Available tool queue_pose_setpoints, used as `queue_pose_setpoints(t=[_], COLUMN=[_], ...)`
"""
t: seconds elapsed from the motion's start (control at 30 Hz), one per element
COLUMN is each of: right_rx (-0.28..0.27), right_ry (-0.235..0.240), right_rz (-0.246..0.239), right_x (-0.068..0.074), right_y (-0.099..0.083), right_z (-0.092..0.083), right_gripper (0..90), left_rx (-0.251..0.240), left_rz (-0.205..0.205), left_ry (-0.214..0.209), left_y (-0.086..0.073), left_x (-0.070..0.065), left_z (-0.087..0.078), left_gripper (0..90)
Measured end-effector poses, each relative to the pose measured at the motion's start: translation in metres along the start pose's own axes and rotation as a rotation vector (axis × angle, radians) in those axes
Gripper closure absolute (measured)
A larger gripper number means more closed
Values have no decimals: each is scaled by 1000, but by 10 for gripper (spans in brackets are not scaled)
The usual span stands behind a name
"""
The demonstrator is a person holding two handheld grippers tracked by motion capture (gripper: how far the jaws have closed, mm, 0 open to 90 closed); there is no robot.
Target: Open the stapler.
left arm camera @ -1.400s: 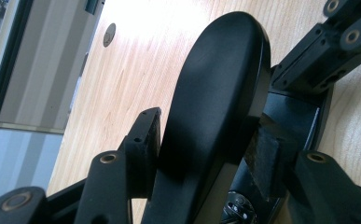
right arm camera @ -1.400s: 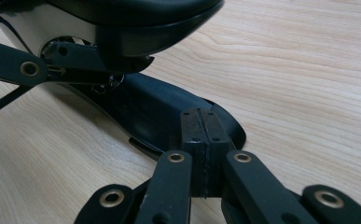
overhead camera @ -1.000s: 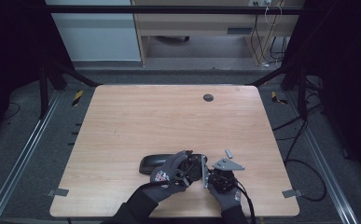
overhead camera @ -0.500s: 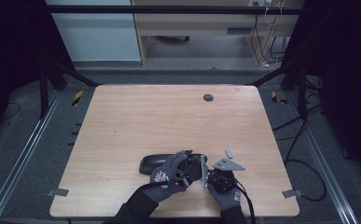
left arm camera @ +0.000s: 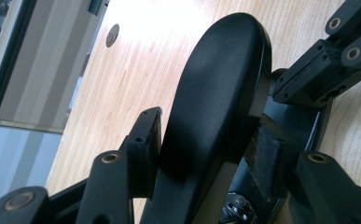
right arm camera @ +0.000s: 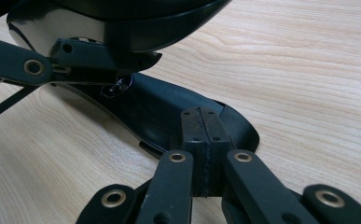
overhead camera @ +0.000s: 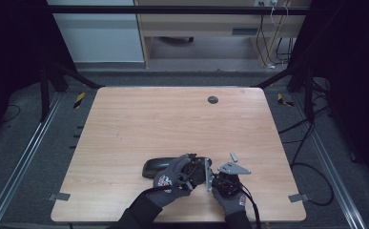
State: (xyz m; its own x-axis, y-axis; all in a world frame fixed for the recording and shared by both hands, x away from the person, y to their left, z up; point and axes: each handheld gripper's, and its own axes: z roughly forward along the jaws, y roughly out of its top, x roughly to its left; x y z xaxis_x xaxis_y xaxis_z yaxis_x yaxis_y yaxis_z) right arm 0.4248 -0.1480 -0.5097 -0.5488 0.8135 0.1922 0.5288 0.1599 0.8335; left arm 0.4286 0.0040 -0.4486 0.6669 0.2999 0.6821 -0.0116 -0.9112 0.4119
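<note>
Black case (left arm camera: 215,93) in left jaws — far end cut off.

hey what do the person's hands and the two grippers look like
Both hands wear dark grey gloves with a small red and white mark: left hand, right hand. Sleeves are black. The left gripper and right gripper are black, with brass-coloured pivot rivets; a black cable trails from the right one.

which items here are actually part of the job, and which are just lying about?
In use:
- black clamshell case, open, lid up
- left gripper, jaws around the lid
- right gripper, jaws shut, at the case's lower half

Lying about:
- small grey piece on the table
- round dark grommet near the far edge
</note>
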Motion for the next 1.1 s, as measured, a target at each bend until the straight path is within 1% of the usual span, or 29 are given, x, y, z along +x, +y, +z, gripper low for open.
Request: queue_pose_setpoints(t=[0.13,0.2,0.27,0.53,0.63,0.77,0.97,1.07,1.1], right_rx=[2,1,0,1,1,2,2,0,0], right_ry=[1,1,-1,3,5,4,3,3,2], right_rz=[0,0,-7,-2,-1,-1,-3,-5,-6], right_x=[0,0,0,0,-1,0,0,0,0], right_y=[0,0,0,0,0,0,0,0,0], right_z=[0,0,0,0,0,0,0,0,0], right_gripper=[900,900,900,900,900,900,900,900,900], left_rx=[-3,2,4,6,0,-6,-8,-1,6], left_rz=[-2,4,5,5,0,-13,-13,-2,12], left_ry=[-1,-2,-5,-3,2,-5,-6,-4,1], left_y=[0,-1,0,0,-1,-1,-1,-1,-1], left_x=[0,1,1,1,0,1,1,1,0], left_z=[0,-1,-1,-1,-1,-1,-2,-2,-2], left_gripper=[490,490,490,490,490,489,489,491,491])
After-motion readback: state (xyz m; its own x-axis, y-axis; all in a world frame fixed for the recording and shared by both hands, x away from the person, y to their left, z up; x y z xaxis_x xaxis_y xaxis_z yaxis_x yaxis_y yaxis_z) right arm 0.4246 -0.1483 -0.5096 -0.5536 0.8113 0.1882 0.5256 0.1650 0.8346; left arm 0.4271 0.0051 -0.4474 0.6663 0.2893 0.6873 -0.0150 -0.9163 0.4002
